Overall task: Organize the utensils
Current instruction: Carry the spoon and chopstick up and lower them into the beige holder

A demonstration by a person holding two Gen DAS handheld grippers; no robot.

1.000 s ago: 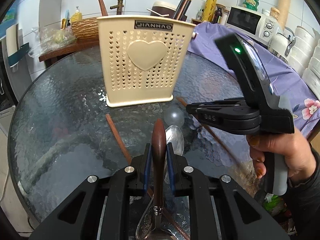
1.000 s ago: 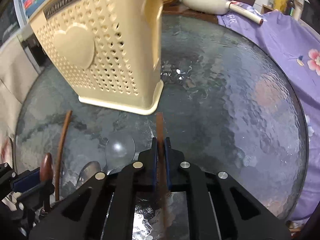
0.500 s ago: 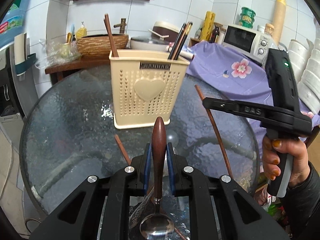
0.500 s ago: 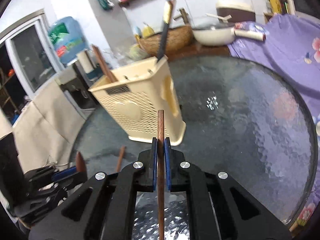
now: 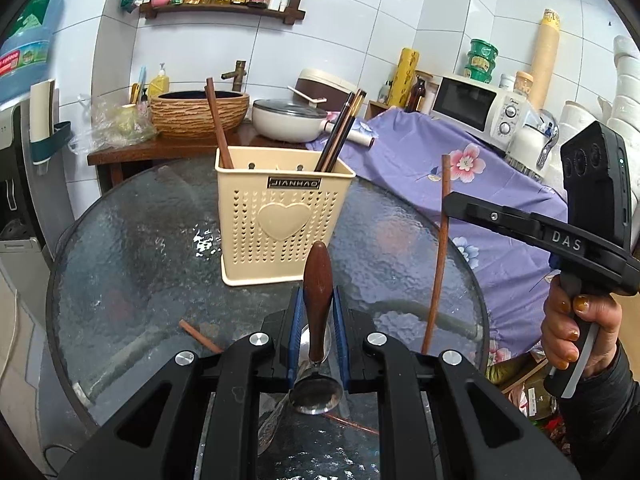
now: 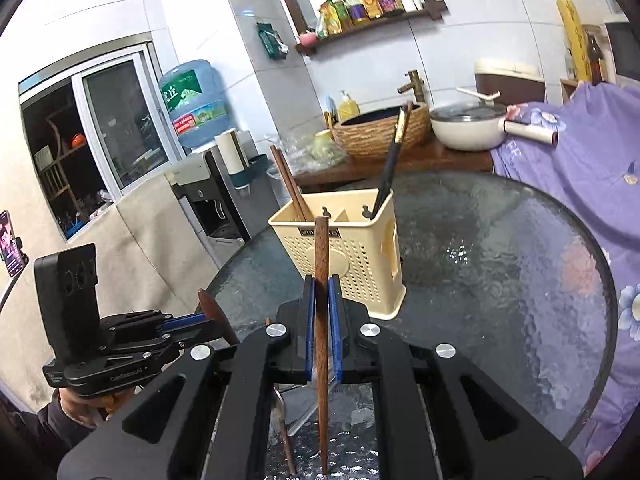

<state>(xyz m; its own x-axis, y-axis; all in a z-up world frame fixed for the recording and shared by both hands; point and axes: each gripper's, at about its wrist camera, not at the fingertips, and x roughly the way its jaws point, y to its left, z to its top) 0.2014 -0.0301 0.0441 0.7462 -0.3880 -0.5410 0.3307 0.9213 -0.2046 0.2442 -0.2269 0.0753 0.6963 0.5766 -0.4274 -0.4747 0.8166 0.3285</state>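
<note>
A cream perforated utensil holder stands on the round glass table; it also shows in the right wrist view. It holds a brown chopstick on the left and dark chopsticks on the right. My left gripper is shut on a wooden-handled spoon, held upright above the table. My right gripper is shut on a brown chopstick, held upright in front of the holder; it shows in the left wrist view to the holder's right.
Another brown chopstick and a metal spoon lie on the table near me. A purple floral cloth covers the counter on the right. A woven basin and a white pan sit behind the table.
Both grippers have risen from the table with their utensils, so the holder now looks lower and farther. The right gripper's chopstick has swung upright.
</note>
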